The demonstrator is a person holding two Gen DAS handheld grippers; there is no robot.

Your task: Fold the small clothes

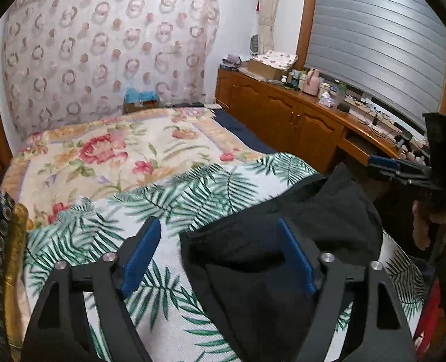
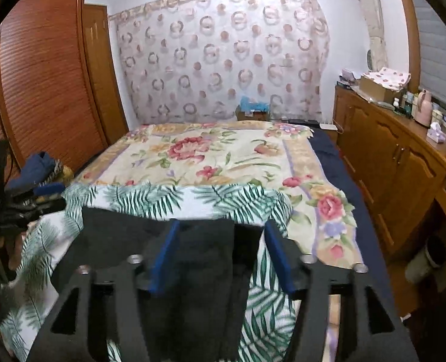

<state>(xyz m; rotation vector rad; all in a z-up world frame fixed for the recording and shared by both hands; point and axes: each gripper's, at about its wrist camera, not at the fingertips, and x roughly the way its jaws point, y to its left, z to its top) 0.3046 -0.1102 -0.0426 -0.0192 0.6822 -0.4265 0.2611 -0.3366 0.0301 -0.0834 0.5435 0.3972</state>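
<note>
Black garment (image 1: pixel 298 217) lies flat on the palm-print sheet (image 1: pixel 168 301) at the bed's near end. Left hand-held gripper (image 1: pixel 220 259): jaws wide, nothing pinched; cloth edge at 1 o'clock from it. Right hand-held gripper (image 2: pixel 220 253): jaws apart, garment (image 2: pixel 168 241) underneath, unclamped. Long axis runs between both; right seems nearer.

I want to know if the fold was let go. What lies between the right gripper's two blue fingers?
In the right wrist view, the black garment lies between the open right gripper's fingers, unpinched.
</note>
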